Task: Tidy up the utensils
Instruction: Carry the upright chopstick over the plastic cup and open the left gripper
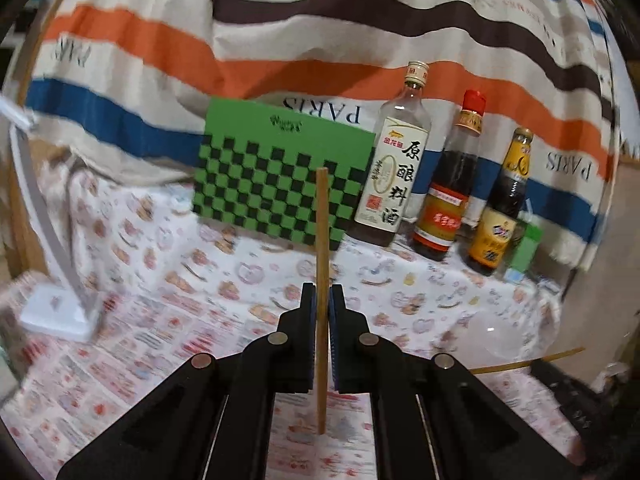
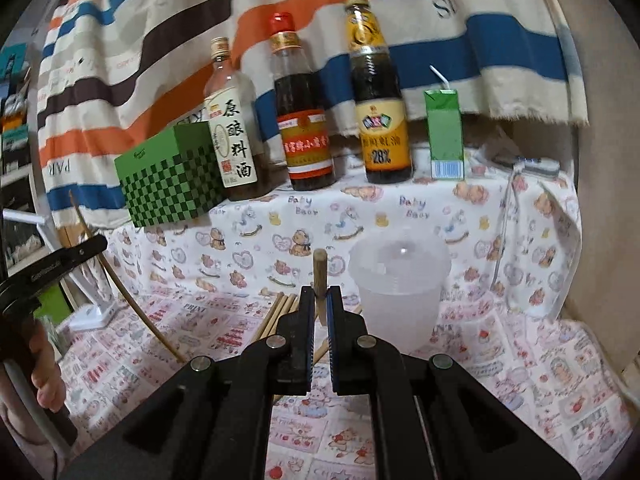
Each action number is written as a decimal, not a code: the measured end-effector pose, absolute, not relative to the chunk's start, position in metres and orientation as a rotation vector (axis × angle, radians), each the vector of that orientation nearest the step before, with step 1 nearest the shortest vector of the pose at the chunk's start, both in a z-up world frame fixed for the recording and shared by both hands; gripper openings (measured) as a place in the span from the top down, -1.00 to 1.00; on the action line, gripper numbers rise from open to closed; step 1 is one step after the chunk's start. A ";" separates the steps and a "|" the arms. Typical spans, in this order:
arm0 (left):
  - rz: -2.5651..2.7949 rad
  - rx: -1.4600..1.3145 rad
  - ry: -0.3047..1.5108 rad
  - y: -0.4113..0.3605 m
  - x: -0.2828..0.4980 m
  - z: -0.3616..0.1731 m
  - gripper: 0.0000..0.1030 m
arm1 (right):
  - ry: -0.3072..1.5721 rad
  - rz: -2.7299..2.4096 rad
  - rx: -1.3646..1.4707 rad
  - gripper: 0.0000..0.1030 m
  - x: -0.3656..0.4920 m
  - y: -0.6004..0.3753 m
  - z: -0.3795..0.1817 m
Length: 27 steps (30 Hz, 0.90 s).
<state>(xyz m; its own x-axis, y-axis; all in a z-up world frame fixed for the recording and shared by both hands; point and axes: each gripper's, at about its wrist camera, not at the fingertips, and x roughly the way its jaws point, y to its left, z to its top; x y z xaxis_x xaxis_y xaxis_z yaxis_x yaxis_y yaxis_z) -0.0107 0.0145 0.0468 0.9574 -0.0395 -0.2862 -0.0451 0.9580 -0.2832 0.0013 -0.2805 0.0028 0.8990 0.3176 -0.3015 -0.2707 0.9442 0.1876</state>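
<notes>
both jaws clamped on one chopstick each: left gripper (image 1: 322, 300) holds its chopstick (image 1: 321, 240) upright, right gripper (image 2: 320, 300) holds its stick (image 2: 319, 268) end-on. clear cup (image 2: 400, 280) on the counter just right of right jaws, nearer that hand

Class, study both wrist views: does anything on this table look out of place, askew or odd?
Mostly the chopsticks. Several lie loose on the tablecloth beside the plastic cup rather than in it; each pair of tongs is clamped on one chopstick. The bottles stand upright; nothing looks spilled.
</notes>
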 end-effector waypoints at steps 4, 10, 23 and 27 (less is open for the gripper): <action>0.031 -0.300 0.302 0.018 -0.008 0.046 0.90 | 0.315 0.277 0.125 0.87 0.000 -0.280 0.003; 0.045 -0.314 0.287 0.022 -0.011 0.047 0.90 | 0.291 0.284 0.162 0.87 -0.002 -0.288 0.004; -0.152 -0.321 0.127 -0.013 -0.029 0.089 0.91 | 0.095 0.302 0.236 0.88 -0.032 -0.315 0.034; -0.196 -0.284 0.115 -0.050 -0.023 0.109 0.91 | 0.092 0.298 0.296 0.88 -0.031 -0.331 0.039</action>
<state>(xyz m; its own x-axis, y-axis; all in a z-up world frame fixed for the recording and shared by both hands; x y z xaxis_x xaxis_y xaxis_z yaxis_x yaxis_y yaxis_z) -0.0229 -0.0505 0.1089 0.9745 -0.2078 -0.0850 0.1755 0.9411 -0.2889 -0.0309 -0.3312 0.0385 0.9520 0.3025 -0.0461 -0.2755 0.9130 0.3009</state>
